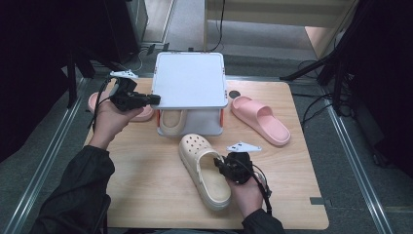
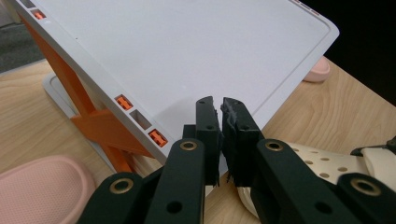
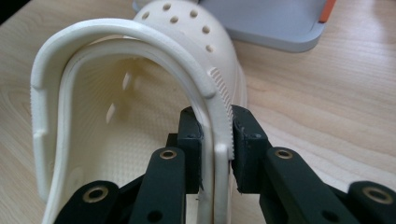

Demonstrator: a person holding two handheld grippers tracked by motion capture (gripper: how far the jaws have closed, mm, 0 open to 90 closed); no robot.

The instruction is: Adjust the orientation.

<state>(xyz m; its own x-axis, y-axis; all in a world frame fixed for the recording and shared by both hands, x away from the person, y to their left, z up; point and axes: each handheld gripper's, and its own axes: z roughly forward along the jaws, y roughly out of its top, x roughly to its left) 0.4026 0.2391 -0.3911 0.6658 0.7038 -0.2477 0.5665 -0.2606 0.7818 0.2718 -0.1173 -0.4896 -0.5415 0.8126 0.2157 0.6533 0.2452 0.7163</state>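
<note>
The clog (image 1: 204, 168) lies on the table (image 1: 146, 195) in front of the rack (image 1: 190, 80), toe toward it; its heel end runs off the bottom of the right gripper view. The right gripper (image 1: 225, 166) is clamped on the clog's side wall with the strap (image 3: 116, 35) beside it, one jaw inside and one outside. The left gripper (image 1: 155, 99) hovers at the rack's left edge, jaws nearly together on nothing. A second clog (image 1: 173, 122) sits under the rack's shelf, mostly hidden. One pink slide (image 1: 260, 119) lies right of the rack; another (image 1: 141, 114) is largely covered by the left hand (image 1: 112, 119).
</note>
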